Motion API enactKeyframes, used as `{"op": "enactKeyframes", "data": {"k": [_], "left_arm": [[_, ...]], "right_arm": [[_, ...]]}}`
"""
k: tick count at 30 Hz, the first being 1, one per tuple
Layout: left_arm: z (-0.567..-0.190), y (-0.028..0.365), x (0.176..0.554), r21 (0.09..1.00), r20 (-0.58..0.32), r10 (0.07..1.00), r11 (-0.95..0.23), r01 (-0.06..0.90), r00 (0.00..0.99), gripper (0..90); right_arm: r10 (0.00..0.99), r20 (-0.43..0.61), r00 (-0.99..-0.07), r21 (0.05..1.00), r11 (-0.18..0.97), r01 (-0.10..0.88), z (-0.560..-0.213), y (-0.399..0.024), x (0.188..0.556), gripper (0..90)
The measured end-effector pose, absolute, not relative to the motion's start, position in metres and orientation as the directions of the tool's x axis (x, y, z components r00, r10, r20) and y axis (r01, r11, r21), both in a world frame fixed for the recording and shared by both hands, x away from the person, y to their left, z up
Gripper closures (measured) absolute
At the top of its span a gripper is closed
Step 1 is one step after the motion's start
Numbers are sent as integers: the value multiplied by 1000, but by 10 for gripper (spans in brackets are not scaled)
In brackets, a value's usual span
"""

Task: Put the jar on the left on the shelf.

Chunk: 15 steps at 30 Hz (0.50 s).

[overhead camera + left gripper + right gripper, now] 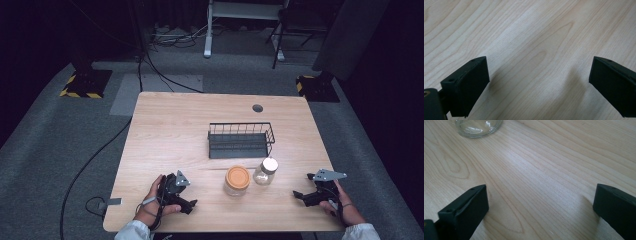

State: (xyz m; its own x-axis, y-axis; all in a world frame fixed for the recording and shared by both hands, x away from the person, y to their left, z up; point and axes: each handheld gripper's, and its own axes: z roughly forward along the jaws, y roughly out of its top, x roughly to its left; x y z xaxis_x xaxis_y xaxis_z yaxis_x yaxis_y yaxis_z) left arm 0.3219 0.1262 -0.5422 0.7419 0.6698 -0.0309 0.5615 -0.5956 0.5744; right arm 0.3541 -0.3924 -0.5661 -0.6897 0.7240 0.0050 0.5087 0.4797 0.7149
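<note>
A glass jar with an orange lid (pixel 237 180) stands near the table's front middle. Just right of it is a smaller glass jar with a white lid (pixel 266 171). Behind both sits a black wire basket (pixel 241 140), which looks empty. My left gripper (pixel 191 205) rests low at the front left, jaws wide apart over bare wood (pixel 536 72). At the front right my right gripper (pixel 299 196) is open too, pointing left toward the jars. A glass jar base (pixel 476 127) shows at the top left of the right gripper view; nothing lies between the jaws (pixel 539 205).
The wooden table (pixel 170 130) has a round cable hole (pixel 257 108) at its far side. Cables run over the grey floor to the left and behind. Black stands with yellow striped bases (pixel 85 82) flank the far corners.
</note>
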Motion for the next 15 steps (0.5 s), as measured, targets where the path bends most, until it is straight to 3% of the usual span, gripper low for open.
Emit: {"op": "enactKeyframes", "data": {"k": [15], "left_arm": [[-536,118,320,583,-48,652,-597,551,757,24]], "right_arm": [[721,5,-693,715,482,506,-566,-393,355,1]]}}
